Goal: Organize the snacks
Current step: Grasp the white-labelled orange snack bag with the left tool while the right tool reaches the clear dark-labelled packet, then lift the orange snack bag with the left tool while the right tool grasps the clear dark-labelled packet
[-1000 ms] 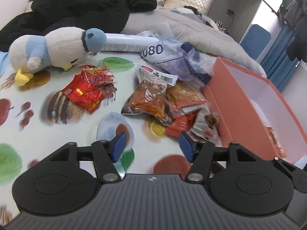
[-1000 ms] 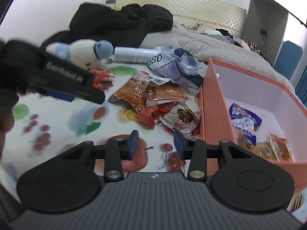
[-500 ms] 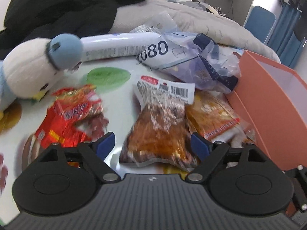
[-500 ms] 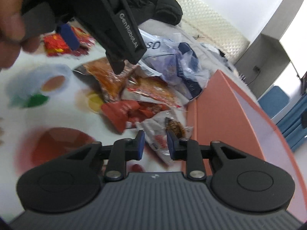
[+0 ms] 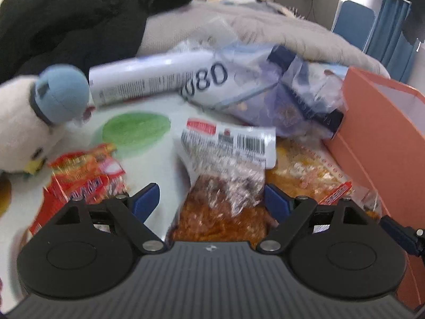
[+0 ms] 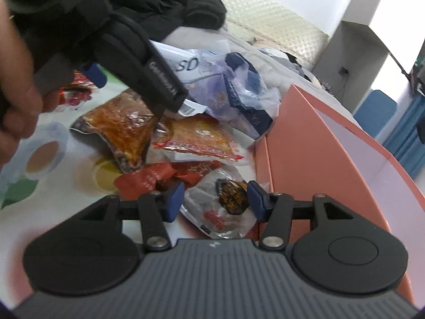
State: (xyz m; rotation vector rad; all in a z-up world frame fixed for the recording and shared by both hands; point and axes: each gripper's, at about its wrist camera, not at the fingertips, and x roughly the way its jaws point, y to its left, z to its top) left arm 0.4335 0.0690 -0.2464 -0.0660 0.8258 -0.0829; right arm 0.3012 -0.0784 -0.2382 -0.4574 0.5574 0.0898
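My left gripper (image 5: 211,199) is open, its blue pads either side of a clear pack of orange-brown snack (image 5: 225,199) with a white barcode label. The same pack shows in the right wrist view (image 6: 124,130), under the left gripper body (image 6: 138,61). My right gripper (image 6: 215,199) is open around a clear packet with a dark round snack (image 6: 228,199), close to the orange box's wall (image 6: 305,159). An orange-yellow pack (image 6: 202,141) and a red packet (image 6: 159,178) lie between them.
Red candy wrappers (image 5: 82,178) lie at the left beside a white and blue plush bird (image 5: 34,117). A white tube (image 5: 143,79) and a crumpled blue-white plastic bag (image 5: 265,93) lie behind. The bed with black clothes (image 5: 93,21) is beyond the table.
Both grippers moved forward and down into the snack pile. The right jaws opened wider around the clear packet. The left gripper closed in on the orange-brown pack.
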